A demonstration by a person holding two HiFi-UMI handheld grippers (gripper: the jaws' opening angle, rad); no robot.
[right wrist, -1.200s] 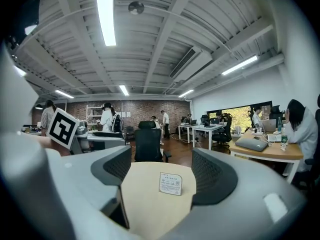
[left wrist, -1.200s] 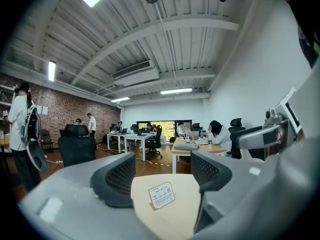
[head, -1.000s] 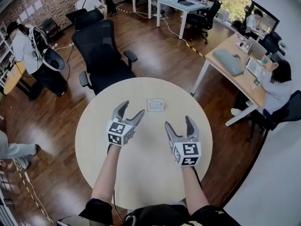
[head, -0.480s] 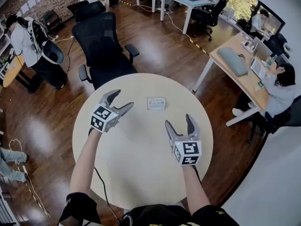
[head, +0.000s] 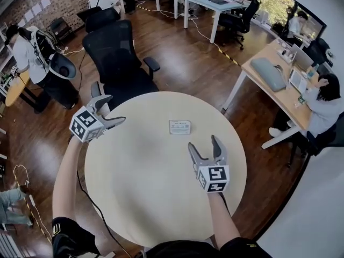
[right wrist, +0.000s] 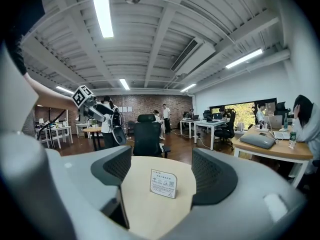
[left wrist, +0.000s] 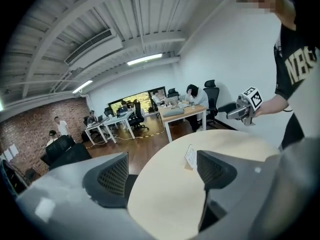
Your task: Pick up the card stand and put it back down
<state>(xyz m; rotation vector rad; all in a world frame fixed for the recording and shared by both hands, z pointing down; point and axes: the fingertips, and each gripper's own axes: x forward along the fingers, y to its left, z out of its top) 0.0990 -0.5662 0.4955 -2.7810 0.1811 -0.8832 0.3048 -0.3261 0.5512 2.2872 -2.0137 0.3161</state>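
The card stand (head: 179, 126) is standing upright mid-tabletop (head: 140, 192), ahead of the gaping, empty right tongs (head: 203, 142), while the left tongs (head: 116, 108) (jaws just widening, nothing between) are hovering at its left edge.

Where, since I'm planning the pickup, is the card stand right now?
In the head view the card stand sits on the round table, toward its far side, ahead of the open right tongs and apart from them.

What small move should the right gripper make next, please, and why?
Probably ease the right gripper forward toward the card stand: its jaws are open and empty, and the stand is upright on the table ahead, framed between them but not yet reached.
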